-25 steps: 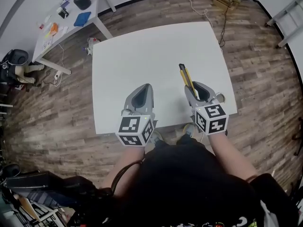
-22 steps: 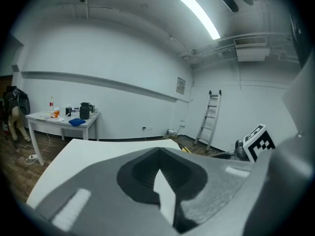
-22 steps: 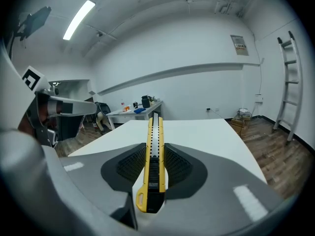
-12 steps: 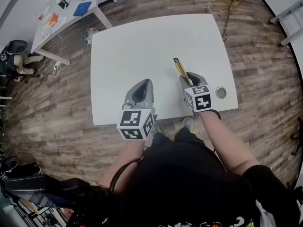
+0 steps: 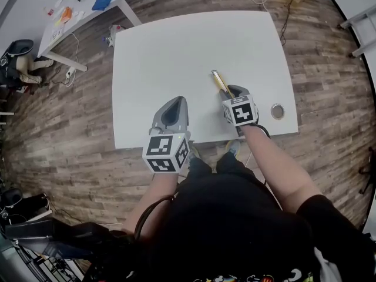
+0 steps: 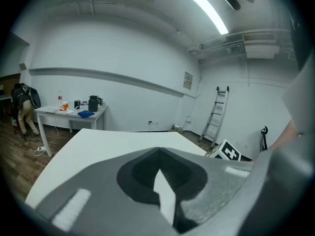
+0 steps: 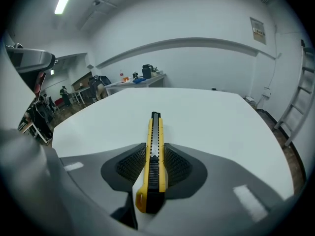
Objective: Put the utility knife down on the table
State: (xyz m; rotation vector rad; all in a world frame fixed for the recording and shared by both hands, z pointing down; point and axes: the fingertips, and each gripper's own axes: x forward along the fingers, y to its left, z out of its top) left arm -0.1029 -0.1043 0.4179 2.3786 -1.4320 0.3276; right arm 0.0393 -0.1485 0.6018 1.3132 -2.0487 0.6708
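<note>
— Starting with the right gripper (image 5: 230, 94): what's in it?
— Utility knife (image 7: 154, 156), yellow and black. Jaws are closed onto its sides and grip the back half. The butt end sticks out behind the pads, and the front end pokes forward past the jaw tips.
— Where on the table (image 5: 176, 51)?
— Near edge, toward the right near corner. The knife points away from the person, slanted a bit toward the far left corner in the head view. It lies roughly level, low over the white top. Touching or not, can't tell.
— Left gripper (image 5: 174, 107)?
— Jaws together at the tips, nothing between them. Only a sliver of white table shows through behind the tips. It sits at the near edge, around the middle, with its marker cube (image 5: 166, 153) hanging out past the edge. Well apart from the knife.
— Anything else on the table?
— A small round ring (image 5: 277, 111) by the right near corner, just beside the right gripper, not touching it.
— Background?
— A second table (image 5: 88, 7) off the far left corner, with clutter too small to name. A ladder (image 6: 216, 113) against the wall in the left gripper view. Wood floor (image 5: 329, 69) all round.
</note>
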